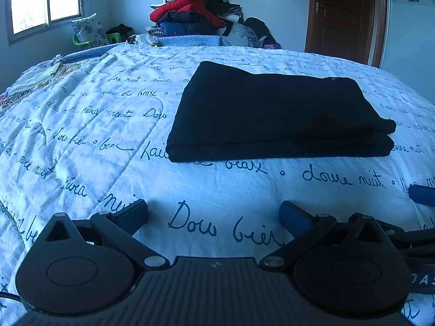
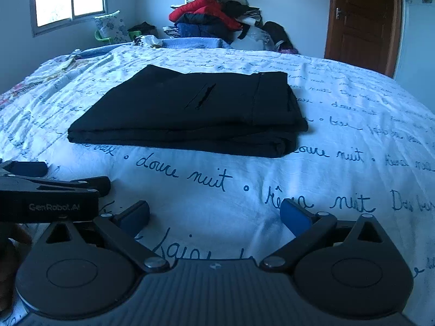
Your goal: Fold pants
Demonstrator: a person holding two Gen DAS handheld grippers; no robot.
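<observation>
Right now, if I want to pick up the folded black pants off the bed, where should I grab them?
Probably the near edge of the folded black pants, coming from the side facing you. The stacked layers end there in a thick, even band, so both open grippers, left and right, can pinch all layers, spaced apart.

pants (image 1: 274, 114) on bed (image 1: 108, 135) | clothes pile (image 1: 198, 11) behind bed | door (image 1: 342, 13) right of pile

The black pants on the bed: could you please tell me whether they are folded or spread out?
Folded. The pants lie as a compact rectangle with stacked layers showing along the near edge, flat on the bedspread.
</observation>
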